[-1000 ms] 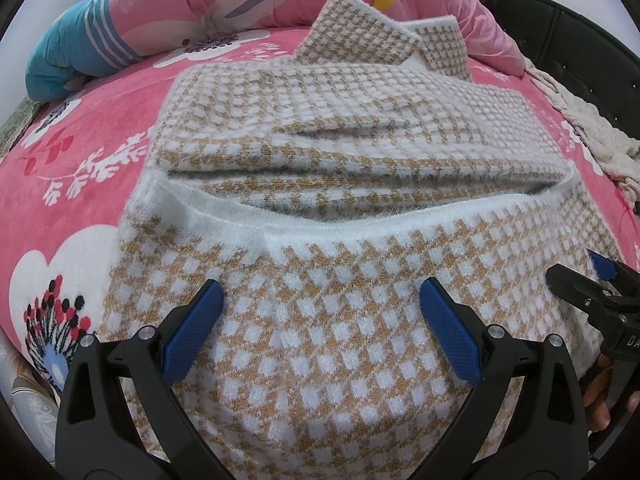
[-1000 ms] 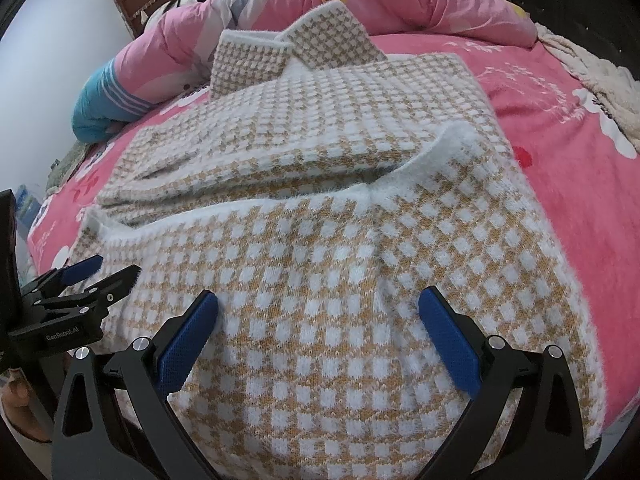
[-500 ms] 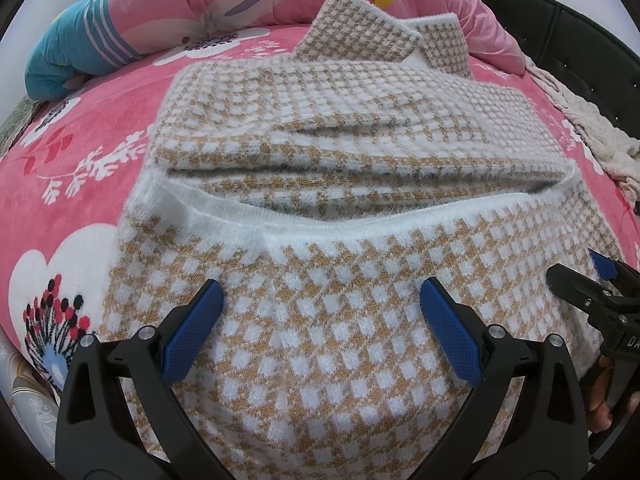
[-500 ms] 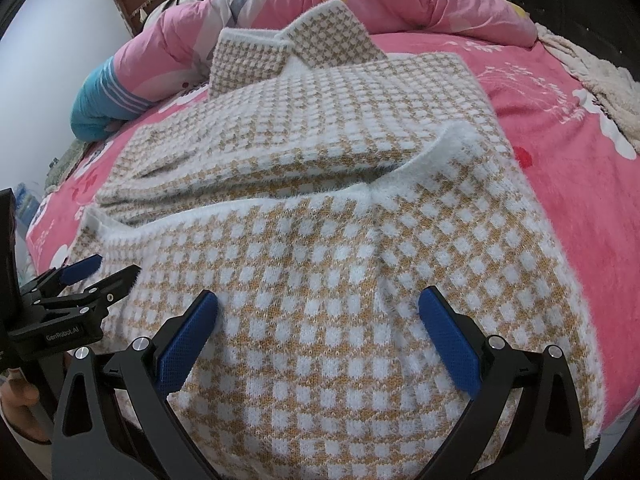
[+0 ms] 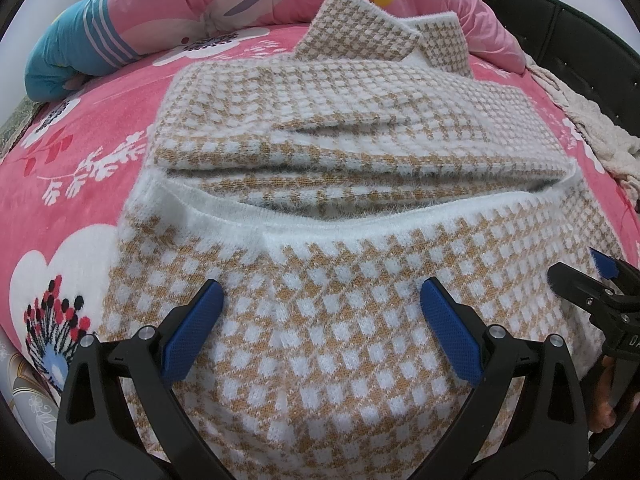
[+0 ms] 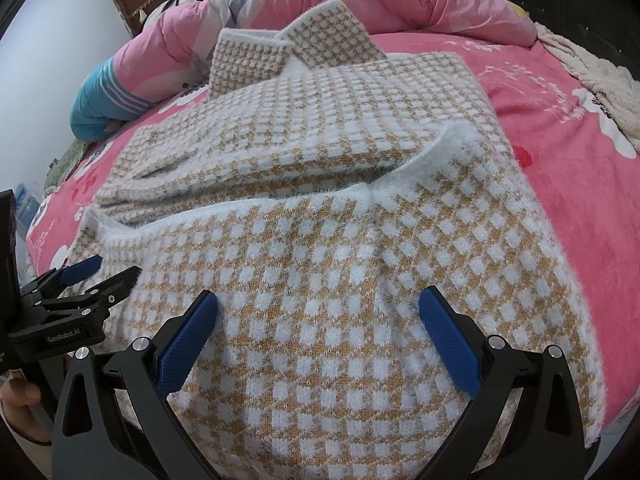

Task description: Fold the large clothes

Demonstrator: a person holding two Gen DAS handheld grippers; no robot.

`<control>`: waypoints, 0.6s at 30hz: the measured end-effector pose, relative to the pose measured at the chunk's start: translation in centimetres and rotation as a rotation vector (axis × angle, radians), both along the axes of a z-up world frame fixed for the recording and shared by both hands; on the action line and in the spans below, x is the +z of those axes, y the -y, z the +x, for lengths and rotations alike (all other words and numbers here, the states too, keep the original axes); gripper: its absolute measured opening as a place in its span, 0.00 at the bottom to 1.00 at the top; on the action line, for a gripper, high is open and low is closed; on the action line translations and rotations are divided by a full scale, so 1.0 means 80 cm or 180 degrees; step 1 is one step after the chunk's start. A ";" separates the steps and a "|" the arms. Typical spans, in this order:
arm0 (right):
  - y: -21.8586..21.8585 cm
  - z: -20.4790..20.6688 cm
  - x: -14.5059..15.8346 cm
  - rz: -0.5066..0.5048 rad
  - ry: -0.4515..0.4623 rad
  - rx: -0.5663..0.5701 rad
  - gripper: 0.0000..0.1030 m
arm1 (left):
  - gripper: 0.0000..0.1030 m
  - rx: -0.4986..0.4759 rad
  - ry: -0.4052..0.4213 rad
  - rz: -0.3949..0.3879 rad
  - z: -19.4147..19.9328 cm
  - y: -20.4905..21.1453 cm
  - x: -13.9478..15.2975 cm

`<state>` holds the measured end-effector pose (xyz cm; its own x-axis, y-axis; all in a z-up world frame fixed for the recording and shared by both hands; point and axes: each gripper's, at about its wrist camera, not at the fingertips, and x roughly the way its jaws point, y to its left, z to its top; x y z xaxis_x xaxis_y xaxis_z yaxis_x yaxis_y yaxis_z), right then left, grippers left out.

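Note:
A large tan-and-white houndstooth sweater (image 5: 352, 128) (image 6: 320, 152) lies on the pink bed, collar at the far end. Its near part with the white fuzzy hem (image 5: 344, 228) is doubled back over the body. My left gripper (image 5: 320, 312) hovers open over this near fold, blue pads spread wide, nothing between them. My right gripper (image 6: 318, 320) is likewise open above the same fold, further right. Each gripper shows in the other's view: the right gripper (image 5: 588, 276) at the right edge, the left gripper (image 6: 100, 272) at the left edge.
The pink floral blanket (image 5: 80, 168) covers the bed. A pink quilt (image 5: 208, 0) with a blue striped end (image 5: 68, 60) is bunched at the far side. A cream towel (image 6: 592, 80) lies at the right. A dark headboard (image 5: 580, 28) stands behind.
Almost nothing differs; both grippers stay open over the near fold, and the sweater lies as before.

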<state>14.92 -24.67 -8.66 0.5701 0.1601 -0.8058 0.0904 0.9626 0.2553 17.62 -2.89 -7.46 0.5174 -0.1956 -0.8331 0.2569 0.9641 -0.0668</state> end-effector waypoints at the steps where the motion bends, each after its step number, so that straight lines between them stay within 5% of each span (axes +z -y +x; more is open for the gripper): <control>1: 0.000 0.000 0.000 0.0001 0.0002 -0.0002 0.94 | 0.93 0.0000 0.0003 0.0000 0.000 -0.001 0.000; 18: -0.002 0.002 -0.001 0.0012 -0.0046 0.0050 0.95 | 0.94 0.0045 0.0013 0.0085 0.000 0.002 0.000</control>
